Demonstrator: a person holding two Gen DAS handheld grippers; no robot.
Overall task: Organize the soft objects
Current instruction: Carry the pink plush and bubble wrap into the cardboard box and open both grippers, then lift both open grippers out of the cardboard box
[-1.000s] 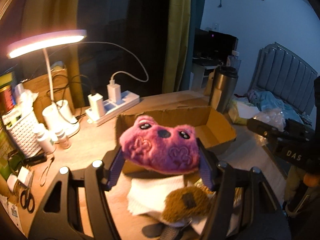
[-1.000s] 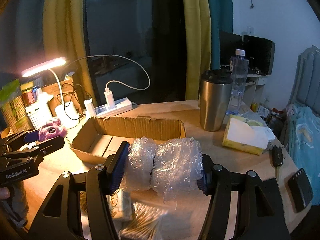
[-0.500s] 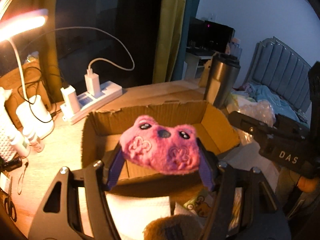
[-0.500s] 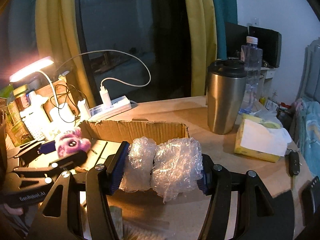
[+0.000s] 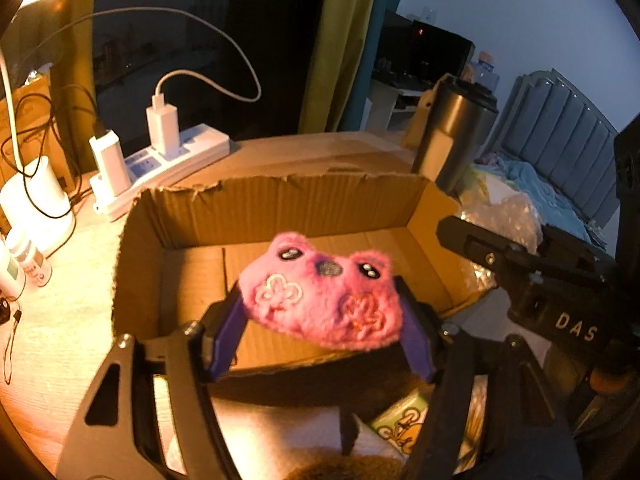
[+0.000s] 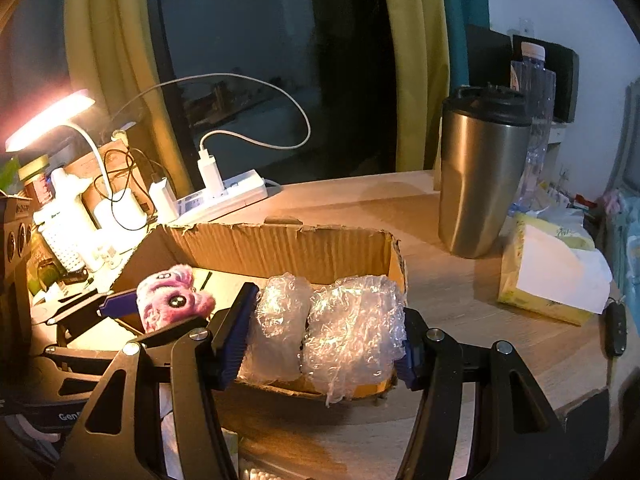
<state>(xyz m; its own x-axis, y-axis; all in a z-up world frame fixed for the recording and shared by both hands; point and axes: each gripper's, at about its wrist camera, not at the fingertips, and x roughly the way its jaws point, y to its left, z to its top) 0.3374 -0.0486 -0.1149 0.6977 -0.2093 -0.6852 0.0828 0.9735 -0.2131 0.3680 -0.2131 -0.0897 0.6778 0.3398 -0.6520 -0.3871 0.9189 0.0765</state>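
My left gripper (image 5: 320,340) is shut on a pink plush animal face (image 5: 324,304) and holds it over the near edge of an open cardboard box (image 5: 280,204). My right gripper (image 6: 324,340) is shut on a wad of clear bubble wrap (image 6: 332,336) above the box's near right corner (image 6: 396,264). The plush (image 6: 172,296) and the left gripper's fingers (image 6: 120,304) show at the left of the right wrist view. The right gripper's fingers (image 5: 520,264) show at the right of the left wrist view. The box floor looks bare.
A steel tumbler (image 6: 480,176) and a tissue pack (image 6: 552,276) stand right of the box. A power strip with chargers (image 5: 160,156), a desk lamp (image 6: 48,120) and small bottles (image 5: 24,252) lie to the left. White paper and a brown plush (image 5: 340,468) lie below my left gripper.
Both grippers have moved forward toward the box with their loads. The plush now hangs over the box's inside, and the bubble wrap is at its near right corner.
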